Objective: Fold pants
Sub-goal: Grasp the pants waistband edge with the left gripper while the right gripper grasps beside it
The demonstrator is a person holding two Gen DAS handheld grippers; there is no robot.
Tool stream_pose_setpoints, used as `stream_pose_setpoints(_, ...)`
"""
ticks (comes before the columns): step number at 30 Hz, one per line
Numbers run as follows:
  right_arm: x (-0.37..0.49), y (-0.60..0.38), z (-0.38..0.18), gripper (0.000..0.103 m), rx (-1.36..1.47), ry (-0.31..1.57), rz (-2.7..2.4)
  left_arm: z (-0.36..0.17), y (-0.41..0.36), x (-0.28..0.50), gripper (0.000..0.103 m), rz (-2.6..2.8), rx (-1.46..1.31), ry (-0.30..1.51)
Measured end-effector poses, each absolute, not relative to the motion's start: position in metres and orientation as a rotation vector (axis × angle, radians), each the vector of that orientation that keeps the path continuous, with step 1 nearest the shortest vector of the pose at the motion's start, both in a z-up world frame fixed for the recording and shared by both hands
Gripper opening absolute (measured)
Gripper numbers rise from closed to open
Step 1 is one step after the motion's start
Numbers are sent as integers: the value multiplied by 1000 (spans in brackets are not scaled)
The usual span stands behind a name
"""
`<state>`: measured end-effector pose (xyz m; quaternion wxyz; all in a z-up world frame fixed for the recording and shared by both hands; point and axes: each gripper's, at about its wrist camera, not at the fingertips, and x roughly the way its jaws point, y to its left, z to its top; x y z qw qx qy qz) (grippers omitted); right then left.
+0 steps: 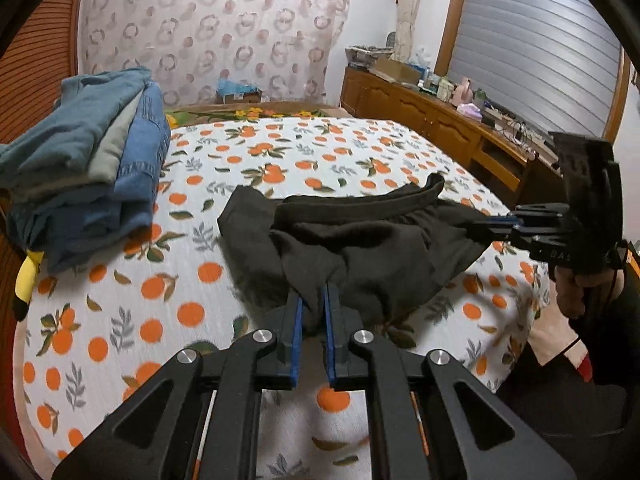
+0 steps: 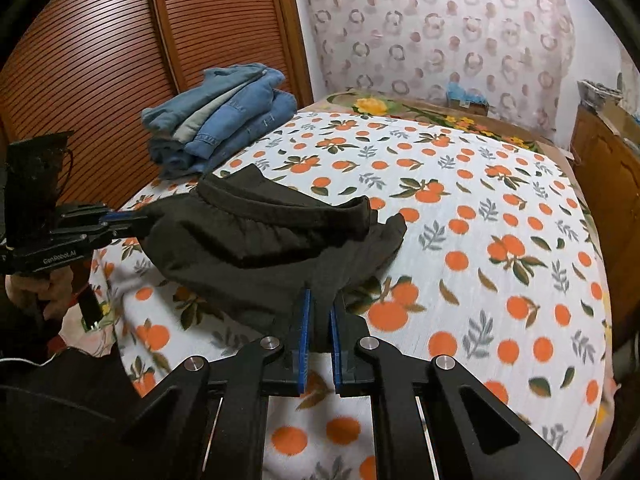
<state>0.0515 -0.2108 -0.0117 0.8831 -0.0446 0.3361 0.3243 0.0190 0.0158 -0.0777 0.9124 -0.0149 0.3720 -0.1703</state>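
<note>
Left wrist view: the dark brown fabric pants (image 1: 360,240) hung bunched above the orange-print bedsheet (image 1: 160,300), waistband running left to right between both tools. The left gripper (image 1: 314,300) had its blue-padded fingers (image 1: 296,320) clenched on a fold of cloth; the right gripper (image 1: 486,226) pinched the far end.

Right wrist view: the right gripper (image 2: 320,308) was clamped on the pants (image 2: 260,248), the left gripper (image 2: 132,218) gripping the opposite edge. A stack of folded blue denim (image 2: 224,116) sat behind on the bed.
</note>
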Motion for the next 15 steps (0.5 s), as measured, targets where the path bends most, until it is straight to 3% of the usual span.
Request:
stream_pose_setpoints(4, 49, -213, -13, 9, -79, 710, 667, -86, 14, 21, 11, -338, -22, 796)
stream_pose_setpoints(10, 46, -211, -7, 23, -89, 692, 636, -80, 17, 26, 45, -311, -25, 771)
stream_pose_setpoints(15, 48, -209, -4, 35, -100, 673, 628, -76, 15, 40, 47, -308, -12, 759)
